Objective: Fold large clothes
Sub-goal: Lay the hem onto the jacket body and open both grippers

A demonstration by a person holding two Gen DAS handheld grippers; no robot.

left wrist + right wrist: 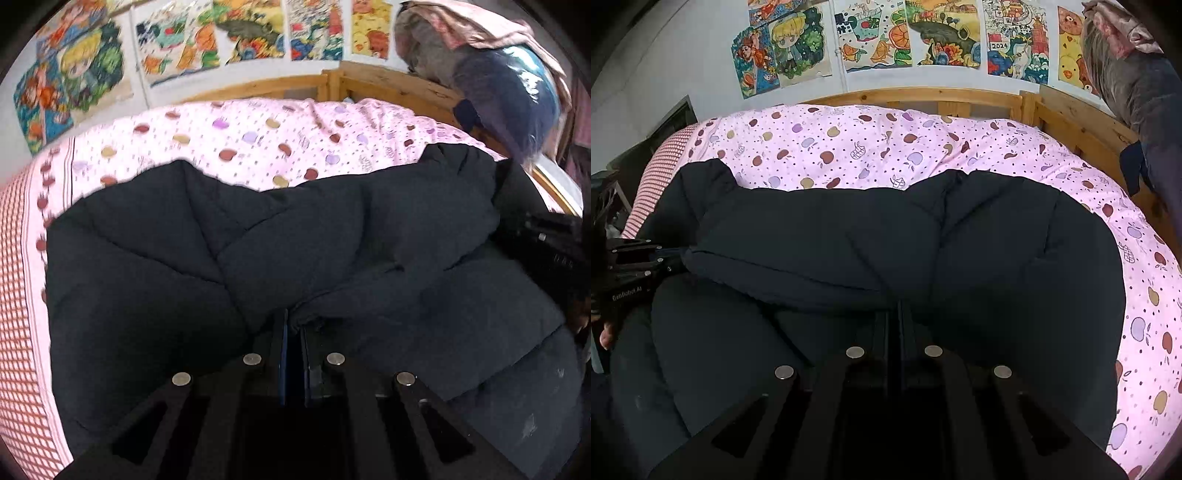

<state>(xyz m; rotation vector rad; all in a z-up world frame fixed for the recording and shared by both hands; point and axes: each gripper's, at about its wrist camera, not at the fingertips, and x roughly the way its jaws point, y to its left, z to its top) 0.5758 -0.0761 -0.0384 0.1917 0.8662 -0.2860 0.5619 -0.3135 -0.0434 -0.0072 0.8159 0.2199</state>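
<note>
A large black puffer jacket (258, 251) lies across the pink apple-print bed sheet (258, 140); it also fills the right wrist view (886, 240). My left gripper (294, 325) is shut on a fold of the jacket's near edge. My right gripper (894, 314) is shut on the jacket's near edge too. The left gripper shows at the left edge of the right wrist view (635, 258), pinching the jacket. The right gripper shows at the right edge of the left wrist view (546, 236).
The bed sheet (886, 147) covers a bed with a wooden frame (923, 98) at the far side. Colourful drawings (886, 37) hang on the wall behind. A pile of clothes and a blue bag (517, 85) sits at the far right.
</note>
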